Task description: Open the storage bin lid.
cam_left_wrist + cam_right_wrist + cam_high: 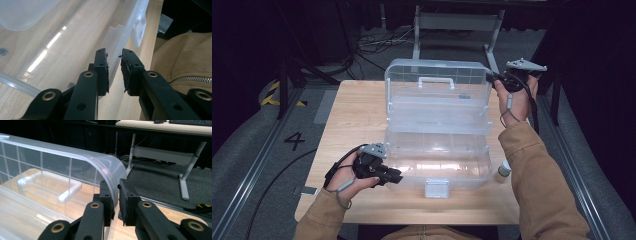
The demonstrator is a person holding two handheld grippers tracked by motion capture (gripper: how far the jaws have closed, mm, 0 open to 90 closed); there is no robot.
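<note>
A clear plastic box [437, 150] lies open on the wooden table, its lid [437, 75] standing upright at the back. My left gripper [396, 176] is at the front left corner of the base. In the left gripper view its jaws [115, 53] straddle the thin box wall [113, 45]; one pad lies against the wall and a gap shows at the other. My right gripper [491, 79] is at the lid's top right corner. In the right gripper view its pads [112, 183] pinch the lid's curved rim [110, 170].
A white latch [436, 188] hangs at the box's front and a handle [436, 82] sits on the lid. A small white-capped bottle [504, 169] stands just right of the base. The table's front edge [412, 220] is near my arms; cables and a metal frame lie beyond.
</note>
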